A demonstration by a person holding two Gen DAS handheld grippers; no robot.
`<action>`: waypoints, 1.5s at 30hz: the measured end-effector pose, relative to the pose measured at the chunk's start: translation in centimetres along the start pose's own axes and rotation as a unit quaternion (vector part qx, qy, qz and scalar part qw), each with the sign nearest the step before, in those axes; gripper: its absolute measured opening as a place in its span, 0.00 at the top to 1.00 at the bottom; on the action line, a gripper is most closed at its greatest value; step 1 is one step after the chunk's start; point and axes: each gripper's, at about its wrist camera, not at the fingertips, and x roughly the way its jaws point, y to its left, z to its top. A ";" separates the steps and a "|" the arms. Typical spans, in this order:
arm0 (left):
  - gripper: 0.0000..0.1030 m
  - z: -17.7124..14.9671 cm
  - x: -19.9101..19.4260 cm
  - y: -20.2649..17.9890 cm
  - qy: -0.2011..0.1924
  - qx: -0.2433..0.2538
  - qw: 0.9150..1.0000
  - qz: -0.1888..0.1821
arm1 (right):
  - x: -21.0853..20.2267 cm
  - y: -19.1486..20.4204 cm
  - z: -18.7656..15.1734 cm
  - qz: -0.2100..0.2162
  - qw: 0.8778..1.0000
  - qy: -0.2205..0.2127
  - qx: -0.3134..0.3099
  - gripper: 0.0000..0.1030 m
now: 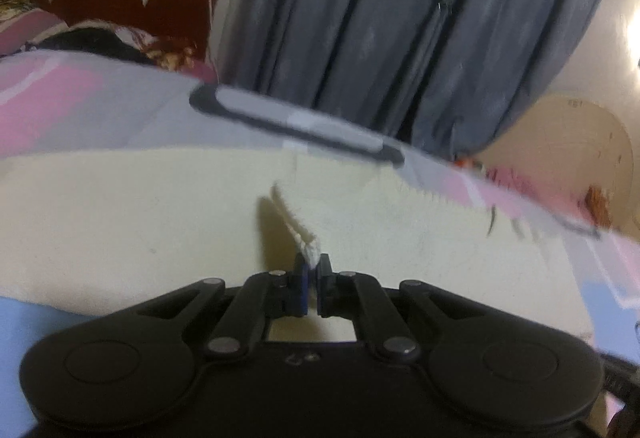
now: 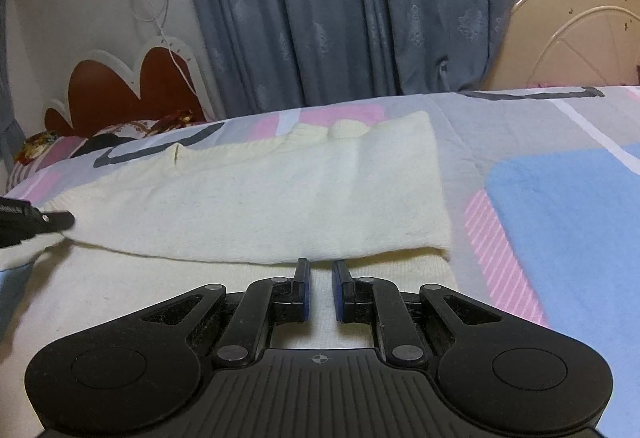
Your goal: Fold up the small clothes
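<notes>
A cream knit sweater (image 2: 280,198) lies on the bed, its far part folded over the near part with the fold edge just ahead of my right gripper. My right gripper (image 2: 321,270) is open and empty, hovering over the near layer. My left gripper (image 1: 312,270) is shut on a pinched ridge of the cream sweater (image 1: 160,218) and lifts it a little. The left gripper's tip also shows at the left edge of the right wrist view (image 2: 48,220), at the sweater's left edge. The left wrist view is blurred.
The bed sheet (image 2: 560,198) has pink, grey and blue patches. Blue-grey curtains (image 2: 340,10) hang behind the bed. A red and white headboard (image 2: 132,90) and pillows stand at the left. A cream round piece of furniture (image 2: 580,30) is at the right.
</notes>
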 end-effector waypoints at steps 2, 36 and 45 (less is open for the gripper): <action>0.97 -0.5 0.7 -0.2 0.015 0.022 1.000 0.002 | 0.0 0.2 0.0 -0.003 1.000 0.000 -0.002 0.88; 0.41 0.7 5.8 -4.5 -0.024 0.111 0.993 0.032 | 10.4 -6.4 9.3 -0.092 0.996 0.000 -0.006 1.00; 0.42 -3.3 1.9 -7.2 -0.017 0.103 0.994 0.017 | 4.6 -4.9 6.5 -0.053 0.997 0.001 -0.047 1.00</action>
